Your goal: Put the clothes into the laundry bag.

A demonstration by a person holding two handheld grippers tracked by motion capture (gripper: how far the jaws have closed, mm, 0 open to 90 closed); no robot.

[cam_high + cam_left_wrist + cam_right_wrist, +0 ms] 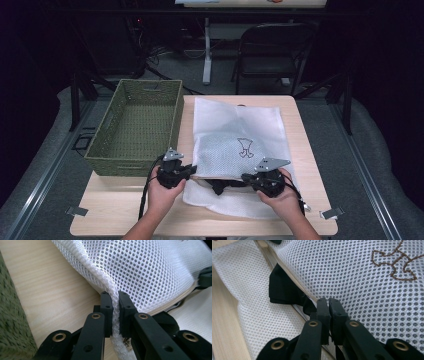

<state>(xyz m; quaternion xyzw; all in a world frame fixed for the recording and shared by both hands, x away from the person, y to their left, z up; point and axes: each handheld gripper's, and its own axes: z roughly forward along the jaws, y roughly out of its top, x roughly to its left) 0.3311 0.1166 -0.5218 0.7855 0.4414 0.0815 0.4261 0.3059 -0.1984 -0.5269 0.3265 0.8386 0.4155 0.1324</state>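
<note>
A white mesh bag (240,132) with a brown stitched emblem (245,147) lies flat on the wooden table (115,202). A black cloth (218,186) pokes out of its near, open end. My left gripper (192,170) is shut on the bag's near left edge, and in the left gripper view the bunched mesh (150,270) is pinched between the jaws of the left gripper (113,296). My right gripper (245,177) is shut on the bag's upper layer at the near right. In the right gripper view, the right gripper (328,302) grips the mesh (367,280) beside the black cloth (283,290).
A green woven basket (107,162) stands on the table's left side, close to my left hand. A dark folding chair (270,50) and a table leg stand on the floor beyond the far edge. Bare wood runs along the near edge.
</note>
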